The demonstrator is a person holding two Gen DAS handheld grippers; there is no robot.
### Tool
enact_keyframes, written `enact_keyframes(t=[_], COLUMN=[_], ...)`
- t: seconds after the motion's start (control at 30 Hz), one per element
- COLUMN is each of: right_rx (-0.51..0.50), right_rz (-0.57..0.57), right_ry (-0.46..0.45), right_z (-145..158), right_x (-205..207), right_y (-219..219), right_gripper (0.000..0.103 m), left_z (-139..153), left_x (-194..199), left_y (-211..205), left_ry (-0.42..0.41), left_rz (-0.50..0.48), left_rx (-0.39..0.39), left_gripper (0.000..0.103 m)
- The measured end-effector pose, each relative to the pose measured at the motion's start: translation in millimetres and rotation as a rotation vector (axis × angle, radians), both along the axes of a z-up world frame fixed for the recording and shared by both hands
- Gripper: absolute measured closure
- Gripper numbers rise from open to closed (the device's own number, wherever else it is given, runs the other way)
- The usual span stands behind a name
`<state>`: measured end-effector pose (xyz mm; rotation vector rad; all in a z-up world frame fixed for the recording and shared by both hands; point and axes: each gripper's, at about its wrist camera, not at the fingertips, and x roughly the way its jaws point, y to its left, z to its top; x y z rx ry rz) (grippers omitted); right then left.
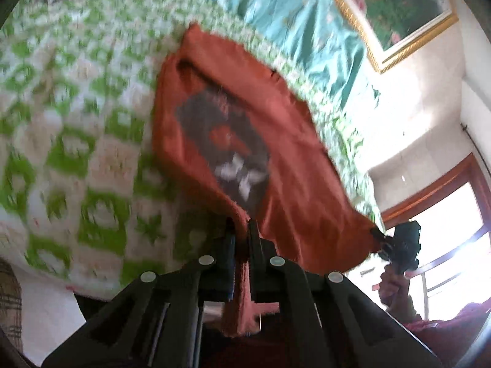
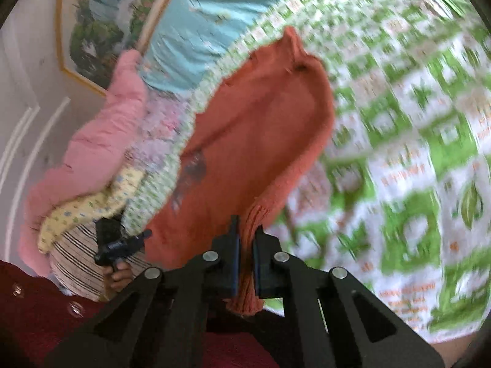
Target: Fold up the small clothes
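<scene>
A small rust-orange knit garment [image 1: 233, 113] with a dark printed patch hangs stretched above the green-and-white patterned bedspread [image 1: 76, 107]. My left gripper [image 1: 241, 230] is shut on one corner of its hem. My right gripper [image 2: 247, 233] is shut on the opposite corner of the garment [image 2: 254, 128], bunching the cloth between its fingers. Each view shows the other gripper at the far corner: the right one in the left wrist view [image 1: 399, 245], the left one in the right wrist view [image 2: 122, 242]. Both views are motion-blurred.
A teal satin cover [image 1: 291, 21] lies at the far side of the bed below a gold-framed picture [image 1: 392, 9]. A pile of pink, yellow and striped clothes [image 2: 92, 165] sits at the left of the right wrist view. A window [image 1: 445, 245] is at right.
</scene>
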<state>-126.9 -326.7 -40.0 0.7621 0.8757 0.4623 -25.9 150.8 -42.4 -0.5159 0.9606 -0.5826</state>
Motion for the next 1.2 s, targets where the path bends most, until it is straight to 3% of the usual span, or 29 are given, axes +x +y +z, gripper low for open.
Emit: enact_keyframes(t=[0.2, 0.5, 0.63, 0.83, 1.03, 1.2], right_rx=[0.004, -0.027, -0.105, -0.152, -0.235, -0.238], right_rz=[-0.015, -0.053, -0.067, -0.107, -0.136, -0.168], right_ry=[-0.096, -0.193, -0.228, -0.238, -0.167, -0.129], right_z=[27.7, 50.4, 65.2, 68.5, 47.0, 27.3], right_x=[32.8, 114.7, 164.9, 238.0, 297.0, 324.9], right_y=[3.6, -1.9, -1.9, -5.4, -6.6, -15.1], right_gripper=[0.096, 0.096, 0.096, 0.096, 0.096, 0.096], left_z=[36.2, 66.5, 70.2, 63.0, 36.9, 18.1], left_x=[32.5, 116.7, 162.9, 229.8, 286.3, 318.0], left_y=[11.2, -6.0, -10.5, -20.7, -22.6, -13.9], left_ry=[-0.113, -0.223, -0.240, -0.233, -0.183, -0.149], left_rz=[0.084, 0.164, 0.191, 0.228, 0.264, 0.302], left_rx=[-0.079, -0.085, -0.087, -0.065, -0.037, -0.054], left_gripper=[0.099, 0.099, 0.099, 0.100, 0.100, 0.100])
